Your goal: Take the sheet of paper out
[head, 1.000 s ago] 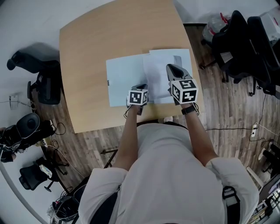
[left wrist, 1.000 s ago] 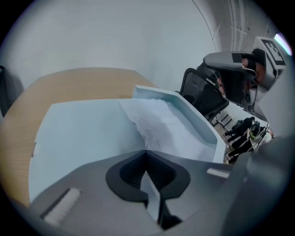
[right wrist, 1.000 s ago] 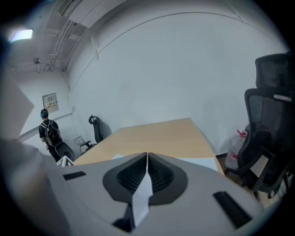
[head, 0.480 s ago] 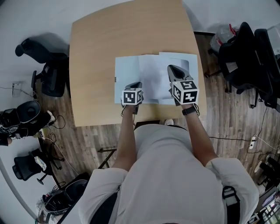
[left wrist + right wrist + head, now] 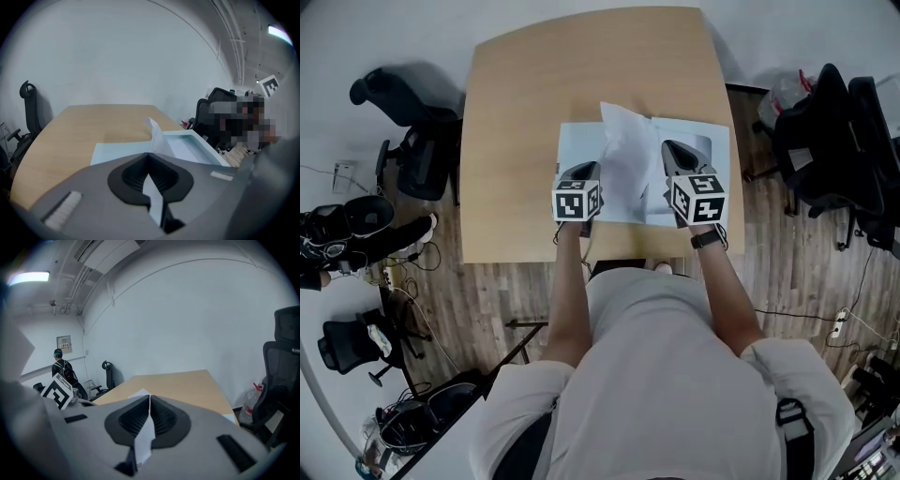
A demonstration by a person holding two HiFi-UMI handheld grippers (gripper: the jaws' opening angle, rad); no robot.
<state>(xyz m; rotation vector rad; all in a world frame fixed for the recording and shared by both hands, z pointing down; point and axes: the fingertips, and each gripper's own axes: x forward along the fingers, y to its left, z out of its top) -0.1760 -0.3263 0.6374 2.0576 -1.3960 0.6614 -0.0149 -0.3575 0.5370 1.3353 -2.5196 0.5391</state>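
Right now I am drawing the bowed white sheet of paper [image 5: 623, 155] out of the pale blue flat folder [image 5: 574, 148] on the light wooden table [image 5: 534, 84]. My left gripper [image 5: 583, 171] is clamping the sheet's raised edge, jaws fully together. My right gripper [image 5: 672, 150] is pinching a thin white edge too, probably the same sheet. Next, I am judging, both need to carry it clear without tearing.

- No lettering, numbers or brand names that I can read anywhere.
- Left marker cube [image 5: 577, 202], right marker cube [image 5: 698, 199]: square patterns only.
- Wall notice [image 5: 64, 344]: too small to read.
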